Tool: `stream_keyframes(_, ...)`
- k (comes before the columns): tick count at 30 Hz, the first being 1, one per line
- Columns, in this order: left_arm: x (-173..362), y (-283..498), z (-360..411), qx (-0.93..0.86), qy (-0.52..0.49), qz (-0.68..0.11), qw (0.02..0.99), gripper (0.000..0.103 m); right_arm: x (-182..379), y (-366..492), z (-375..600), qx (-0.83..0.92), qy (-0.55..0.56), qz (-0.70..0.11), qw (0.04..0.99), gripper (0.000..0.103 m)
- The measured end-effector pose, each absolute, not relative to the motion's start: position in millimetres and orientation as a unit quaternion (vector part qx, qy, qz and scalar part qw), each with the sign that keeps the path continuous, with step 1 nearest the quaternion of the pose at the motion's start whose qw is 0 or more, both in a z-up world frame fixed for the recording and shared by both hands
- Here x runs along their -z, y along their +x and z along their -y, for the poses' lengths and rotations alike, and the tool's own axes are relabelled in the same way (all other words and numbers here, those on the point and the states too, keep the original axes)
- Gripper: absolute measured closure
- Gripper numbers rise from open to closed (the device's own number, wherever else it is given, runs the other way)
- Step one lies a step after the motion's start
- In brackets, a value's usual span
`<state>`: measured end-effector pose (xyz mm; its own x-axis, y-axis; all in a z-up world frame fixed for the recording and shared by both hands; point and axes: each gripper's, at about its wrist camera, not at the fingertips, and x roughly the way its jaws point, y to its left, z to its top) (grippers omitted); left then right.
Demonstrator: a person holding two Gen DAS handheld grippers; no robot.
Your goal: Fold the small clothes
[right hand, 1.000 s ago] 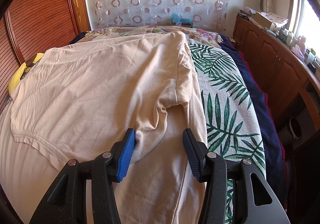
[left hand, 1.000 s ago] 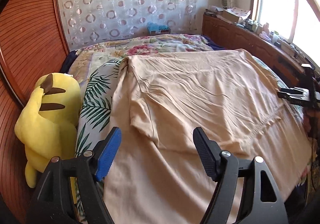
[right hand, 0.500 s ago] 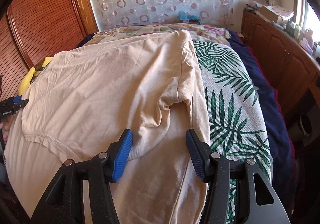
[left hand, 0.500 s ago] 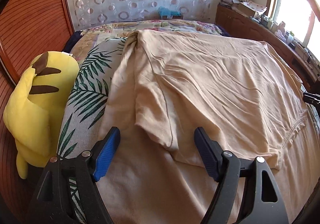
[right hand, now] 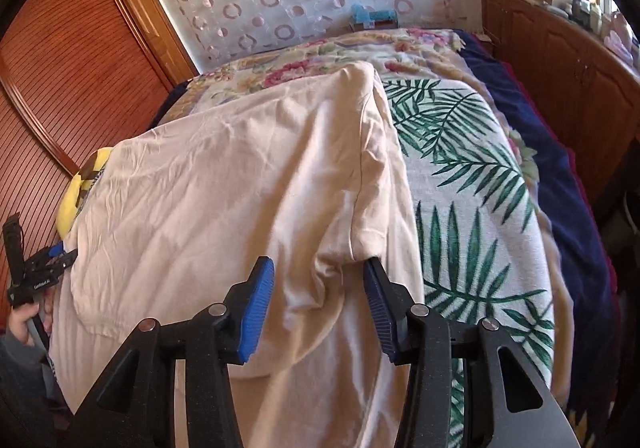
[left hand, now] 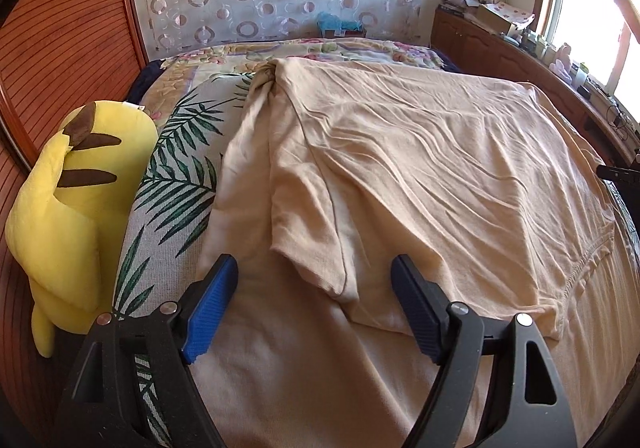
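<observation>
A pale peach T-shirt [left hand: 420, 168] lies spread flat on the bed, over a cloth of the same colour. In the left wrist view its short sleeve [left hand: 316, 248] lies just ahead, between the fingers of my open, empty left gripper [left hand: 312, 300]. In the right wrist view the shirt [right hand: 240, 176] fills the left half, and its other sleeve [right hand: 360, 232] lies between the fingers of my open, empty right gripper [right hand: 318, 300]. Neither gripper holds cloth.
A yellow plush toy [left hand: 76, 208] sits at the bed's left edge by a wooden slatted wall [left hand: 52, 48]. A palm-leaf bedspread [right hand: 480, 188] covers the bed. A wooden cabinet [right hand: 560, 48] with clutter runs along the right, under a window.
Both grippers have come closer to the shirt's sleeves and stay open. The left view has swung right to left, so the sleeve sits more centred between its fingers.
</observation>
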<state>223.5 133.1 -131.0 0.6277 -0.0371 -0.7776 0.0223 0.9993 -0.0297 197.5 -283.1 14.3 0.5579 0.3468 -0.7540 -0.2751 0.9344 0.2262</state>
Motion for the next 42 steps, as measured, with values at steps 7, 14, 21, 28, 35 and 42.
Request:
stream_keyframes(7,129.1,226.4,-133.9,0.053,-0.018,-0.430,0.901,0.040,-13.5,209.0,263.3,-0.166,0.001,-0.432,0.886,0.061)
stream_keyframes(14,125.4,233.5,-130.4,0.073,-0.031,-0.433,0.898,0.073,-3.3,209.8,249.2,-0.158,-0.049,-0.434,0.885,0.061)
stream_keyframes(21,123.7,239.5,-139.9,0.076,-0.055,-0.434,0.896,0.098,-1.2,214.9,246.3,-0.150,-0.060,-0.432,0.887,0.089)
stream_keyframes(28,88.8,219.2,-140.0,0.078,-0.054,-0.385,0.918,0.098,-11.6,193.1,246.5,-0.161,-0.068,-0.373,0.911,0.099)
stream_keyframes(35,52.8,191.5,-142.2,0.090,-0.055,-0.344,0.933,0.098,-49.7,146.7,249.3,-0.180,-0.064,-0.302,0.934,0.099)
stream_keyframes(42,27.9,147.7,-149.1,0.106,-0.068,-0.302,0.945,0.098,-58.8,94.2,264.0,-0.206,-0.059,-0.285,0.934,0.099)
